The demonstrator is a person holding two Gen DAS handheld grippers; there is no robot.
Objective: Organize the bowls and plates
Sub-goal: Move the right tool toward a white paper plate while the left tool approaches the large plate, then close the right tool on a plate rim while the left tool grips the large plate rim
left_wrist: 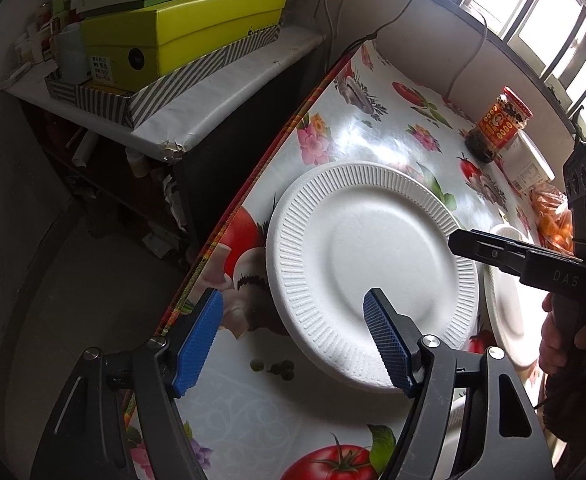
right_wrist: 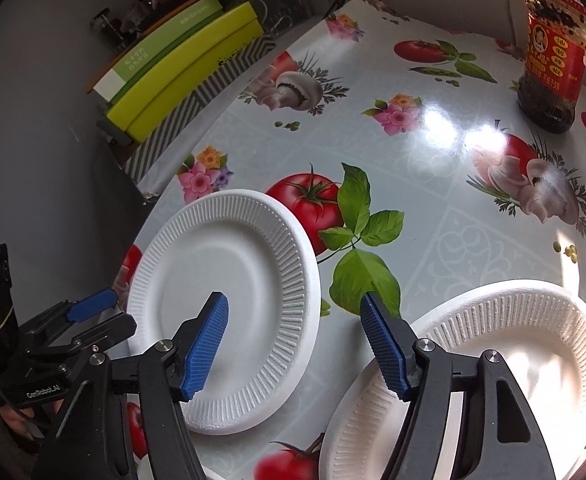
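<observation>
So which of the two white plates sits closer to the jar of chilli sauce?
The right-hand paper plate; the left plate lies by the table's edge, far from the jar.

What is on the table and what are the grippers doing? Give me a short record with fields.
table: glossy cloth printed with tomatoes and flowers
left plate: white, ribbed rim, lying flat near the table edge
right plate: white, ribbed, apart from the left plate
jar: red label, upright at the far side
left gripper: open, pads astride the left plate's rim
right gripper: open, above the gap between the plates
held: nothing
</observation>
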